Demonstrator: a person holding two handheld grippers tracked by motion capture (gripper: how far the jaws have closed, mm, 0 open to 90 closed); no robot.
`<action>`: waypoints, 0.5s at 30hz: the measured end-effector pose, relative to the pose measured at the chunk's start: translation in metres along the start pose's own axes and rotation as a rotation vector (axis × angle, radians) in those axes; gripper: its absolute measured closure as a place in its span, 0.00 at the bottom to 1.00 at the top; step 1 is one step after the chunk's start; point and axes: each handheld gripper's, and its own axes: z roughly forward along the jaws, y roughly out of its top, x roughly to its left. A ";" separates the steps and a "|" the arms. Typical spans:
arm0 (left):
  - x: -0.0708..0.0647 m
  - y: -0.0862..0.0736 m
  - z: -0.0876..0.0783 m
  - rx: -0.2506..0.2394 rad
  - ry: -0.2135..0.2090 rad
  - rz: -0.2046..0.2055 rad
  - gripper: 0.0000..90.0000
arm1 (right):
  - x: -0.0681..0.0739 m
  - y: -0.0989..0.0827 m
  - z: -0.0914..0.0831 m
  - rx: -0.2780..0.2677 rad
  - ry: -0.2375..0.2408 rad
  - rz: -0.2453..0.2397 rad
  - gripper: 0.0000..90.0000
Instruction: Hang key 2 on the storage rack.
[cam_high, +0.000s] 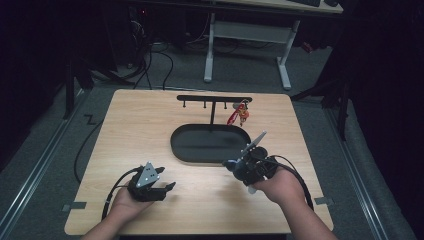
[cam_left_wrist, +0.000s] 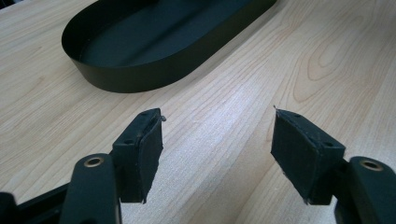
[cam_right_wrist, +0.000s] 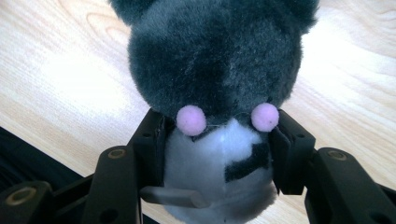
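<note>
A grey plush toy (cam_right_wrist: 210, 56) with a white belly and two pink cheek dots sits between the pads of my right gripper (cam_right_wrist: 219, 135), which is shut on its body. In the high view the right gripper (cam_high: 241, 169) is held above the table just right of the black oval tray (cam_high: 180, 145), and the toy (cam_high: 232, 165) sticks out of it to the left. My left gripper (cam_high: 166, 179) rests low at the front left, open, with bare wood between its pads (cam_left_wrist: 144, 149). The tray wall (cam_left_wrist: 116, 79) lies ahead of it.
A black T-shaped hook rack (cam_high: 214, 98) stands behind the tray, with a red keychain (cam_high: 239, 114) hanging at its right end. The wooden table (cam_high: 140, 115) has bare room at the left and front. Desk legs and cables are on the floor beyond.
</note>
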 end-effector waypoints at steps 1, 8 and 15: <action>0.000 0.000 0.000 0.001 -0.001 0.000 0.38 | -0.001 0.001 -0.002 0.002 0.000 0.004 0.53; -0.001 0.000 0.001 0.008 -0.006 0.006 0.38 | -0.009 0.008 -0.012 0.002 0.004 0.030 0.53; -0.002 -0.001 0.001 0.007 -0.005 0.007 0.38 | -0.013 0.019 -0.026 -0.001 -0.008 0.030 0.53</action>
